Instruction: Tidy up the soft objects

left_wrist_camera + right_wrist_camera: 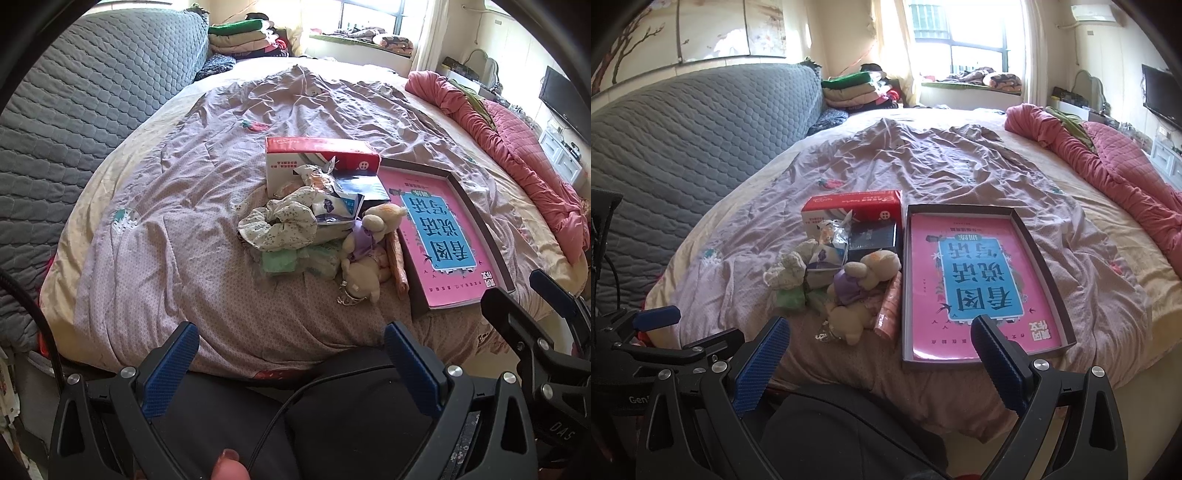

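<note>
The left gripper [291, 339] and right gripper [881, 334] both stand wide apart, empty. Ahead of the fingers lies the cream plush rabbit in purple dress [858, 291], long axis pointing away, just left of the brown shallow box [1049, 258]; the right gripper seems nearer.

Pile contents partly concealed: the green tissue pack [280, 260] lies under the floral scrunchie [277, 221], its label unreadable. The dark box [873, 238] is overlapped by wrappers and the plush toy [866, 282]. Small print on the red carton [849, 210] is illegible. The pink quilt [535, 162] is cut by the frame's edge.
</note>
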A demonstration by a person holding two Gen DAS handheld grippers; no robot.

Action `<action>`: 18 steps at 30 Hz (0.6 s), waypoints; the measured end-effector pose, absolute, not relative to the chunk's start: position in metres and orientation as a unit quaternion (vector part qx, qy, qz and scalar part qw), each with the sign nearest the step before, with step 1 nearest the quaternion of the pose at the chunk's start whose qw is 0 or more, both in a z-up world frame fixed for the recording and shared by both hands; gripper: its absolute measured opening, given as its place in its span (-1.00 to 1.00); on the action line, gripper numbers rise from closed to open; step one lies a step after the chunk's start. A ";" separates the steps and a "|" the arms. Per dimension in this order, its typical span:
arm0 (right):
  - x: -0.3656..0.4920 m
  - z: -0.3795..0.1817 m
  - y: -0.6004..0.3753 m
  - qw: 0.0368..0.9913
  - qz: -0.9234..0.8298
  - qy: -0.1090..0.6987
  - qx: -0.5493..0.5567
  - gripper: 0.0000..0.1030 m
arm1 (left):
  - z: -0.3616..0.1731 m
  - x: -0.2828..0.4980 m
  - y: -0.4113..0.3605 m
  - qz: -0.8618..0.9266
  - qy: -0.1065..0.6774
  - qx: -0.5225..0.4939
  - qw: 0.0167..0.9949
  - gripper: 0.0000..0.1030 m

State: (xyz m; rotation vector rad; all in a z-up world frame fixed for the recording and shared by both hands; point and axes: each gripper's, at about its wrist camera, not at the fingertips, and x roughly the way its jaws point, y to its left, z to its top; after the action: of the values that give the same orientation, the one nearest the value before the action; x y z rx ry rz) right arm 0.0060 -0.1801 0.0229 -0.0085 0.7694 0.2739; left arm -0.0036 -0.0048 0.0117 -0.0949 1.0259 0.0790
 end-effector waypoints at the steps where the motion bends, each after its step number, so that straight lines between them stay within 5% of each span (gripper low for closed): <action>1: 0.006 0.023 -0.181 0.918 0.134 0.374 -0.004 0.91 | 0.012 -0.004 -0.005 0.038 0.490 -0.046 0.870 0.96; 18: 0.006 0.024 -0.180 0.918 0.134 0.373 -0.006 0.91 | 0.012 -0.004 -0.002 0.039 0.489 -0.049 0.870 0.96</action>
State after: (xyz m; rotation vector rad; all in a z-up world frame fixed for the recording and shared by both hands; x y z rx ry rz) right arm 0.0063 -0.1801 0.0245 -0.0119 0.7668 0.2758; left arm -0.0035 -0.0024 0.0118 -0.1019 1.0230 0.0822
